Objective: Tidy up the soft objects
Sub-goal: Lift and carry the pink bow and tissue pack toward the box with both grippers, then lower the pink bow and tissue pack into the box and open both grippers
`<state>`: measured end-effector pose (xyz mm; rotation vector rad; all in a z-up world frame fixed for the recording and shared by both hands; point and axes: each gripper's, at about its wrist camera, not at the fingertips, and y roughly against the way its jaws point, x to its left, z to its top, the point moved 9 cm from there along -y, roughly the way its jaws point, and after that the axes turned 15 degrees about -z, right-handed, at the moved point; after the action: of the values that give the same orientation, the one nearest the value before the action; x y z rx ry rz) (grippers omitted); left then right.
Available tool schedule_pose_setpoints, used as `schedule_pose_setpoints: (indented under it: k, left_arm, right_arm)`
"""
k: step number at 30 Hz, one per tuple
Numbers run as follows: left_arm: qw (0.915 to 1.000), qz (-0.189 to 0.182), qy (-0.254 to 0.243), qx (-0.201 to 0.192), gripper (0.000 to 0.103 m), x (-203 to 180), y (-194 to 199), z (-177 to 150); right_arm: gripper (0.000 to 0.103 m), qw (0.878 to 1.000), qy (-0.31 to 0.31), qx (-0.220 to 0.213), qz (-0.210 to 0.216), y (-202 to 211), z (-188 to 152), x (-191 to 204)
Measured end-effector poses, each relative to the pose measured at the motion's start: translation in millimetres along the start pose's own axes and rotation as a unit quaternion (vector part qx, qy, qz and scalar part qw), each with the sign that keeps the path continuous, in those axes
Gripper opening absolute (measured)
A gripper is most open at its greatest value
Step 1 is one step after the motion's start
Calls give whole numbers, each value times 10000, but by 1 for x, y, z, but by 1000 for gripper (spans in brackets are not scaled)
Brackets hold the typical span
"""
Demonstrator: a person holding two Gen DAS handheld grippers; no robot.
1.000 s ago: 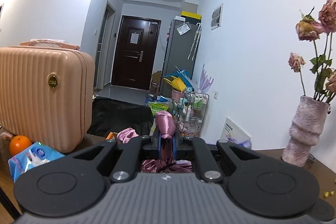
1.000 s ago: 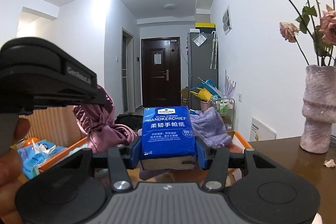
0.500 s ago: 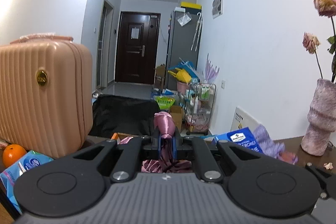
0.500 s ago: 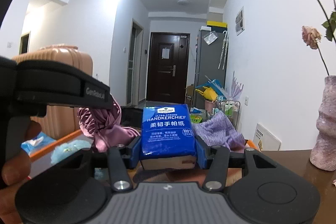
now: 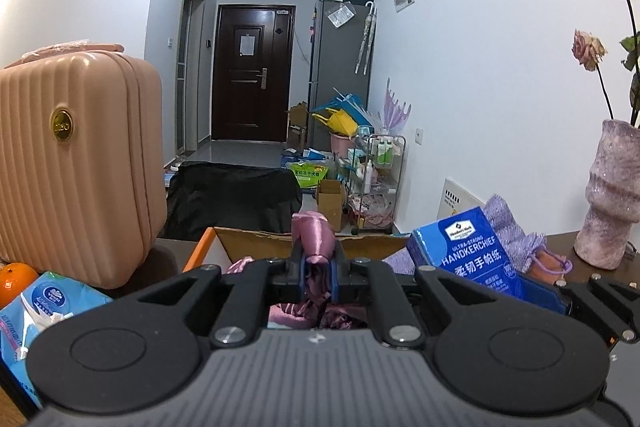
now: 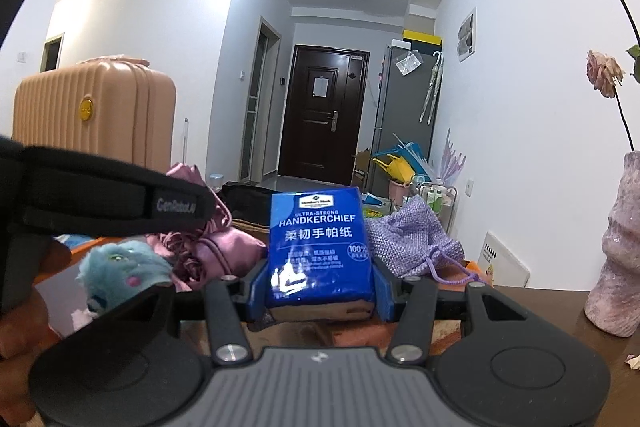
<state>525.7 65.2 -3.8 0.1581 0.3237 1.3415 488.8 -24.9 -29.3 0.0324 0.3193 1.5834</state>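
My left gripper [image 5: 317,269] is shut on a pink satin pouch [image 5: 313,235] and holds it over an orange-rimmed cardboard box [image 5: 256,245]. My right gripper [image 6: 320,283] is shut on a blue handkerchief tissue pack [image 6: 319,241], which also shows in the left wrist view [image 5: 468,253]. Behind the pack lies a purple knitted drawstring bag [image 6: 412,243]. The satin pouch [image 6: 208,239] hangs under the left gripper body in the right wrist view. A blue-green plush toy [image 6: 120,269] lies in the box at the left.
A pink ribbed suitcase [image 5: 76,163] stands at the left. A blue wipes pack [image 5: 44,307] and an orange [image 5: 16,279] lie in front of it. A pink vase [image 5: 612,199] with dried roses stands on the dark table [image 6: 540,311] at the right.
Both grippers have come lower and nearer the box. The tissue pack and the purple bag have come into the left wrist view. The plush toy now shows in the right wrist view.
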Motion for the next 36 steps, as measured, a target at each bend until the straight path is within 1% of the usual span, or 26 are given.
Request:
schedule_pose_setpoints:
  k: [4, 6, 8, 9, 11, 13, 14, 15, 16, 17, 18, 19, 20, 22, 24, 30, 36]
  left_arm:
    - [9999, 22, -74, 67, 13, -2, -3, -5]
    - [9999, 5, -117, 73, 19, -4, -1, -6]
    - [9999, -38, -164, 36, 33, -6, 4, -7]
    - [9998, 0, -214, 5, 38, -5, 6, -6]
    - [9996, 66, -258, -58, 59, -4, 9, -5]
    - [9996, 99, -239, -117, 65, -2, 12, -4]
    - [9996, 106, -230, -141, 70, 0, 14, -4]
    - [9996, 113, -218, -160, 74, 1, 15, -4]
    - [9995, 133, -197, -192, 81, 3, 17, -4]
    - [9994, 157, -192, -223, 84, 4, 19, -4]
    - [9993, 183, -194, -244, 86, 4, 22, -4]
    - [9993, 204, -187, -259, 93, 6, 24, -3]
    - [9991, 251, -173, -281, 102, 8, 25, -3]
    - [9987, 344, -190, -337, 103, 9, 28, -4]
    - [9985, 378, -205, -348, 103, 9, 29, -5]
    - [9981, 529, -81, -297, 103, 18, 31, -8]
    - [9971, 660, -56, -367, 103, 22, 36, -8]
  right_arm:
    - [51, 10000, 7, 4, 25, -2, 0, -1]
    - [52, 10000, 42, -34, 37, 1, -1, 0]
    - [52, 9999, 35, -64, 77, 5, -2, -1]
    - [53, 9999, 17, -78, 95, 6, -1, -3]
    - [57, 9998, -25, -106, 149, 8, 0, -5]
    - [60, 9997, -52, -148, 166, 12, 1, -8]
    - [61, 9997, -60, -176, 172, 13, 1, -8]
    - [66, 9996, -66, -202, 177, 15, 2, -9]
    - [74, 9996, -75, -230, 175, 16, 2, -10]
    - [78, 9995, -91, -265, 167, 18, 3, -11]
    - [84, 9994, -108, -291, 152, 20, 3, -11]
    - [89, 9993, -138, -328, 132, 21, 3, -13]
    - [92, 9992, -165, -350, 117, 22, 4, -14]
    - [100, 9990, -225, -368, 86, 23, 4, -17]
    - [103, 9990, -261, -360, 54, 23, 3, -19]
    - [103, 9988, -353, -322, -44, 20, 3, -25]
    - [103, 9985, -433, -292, -133, 18, 2, -28]
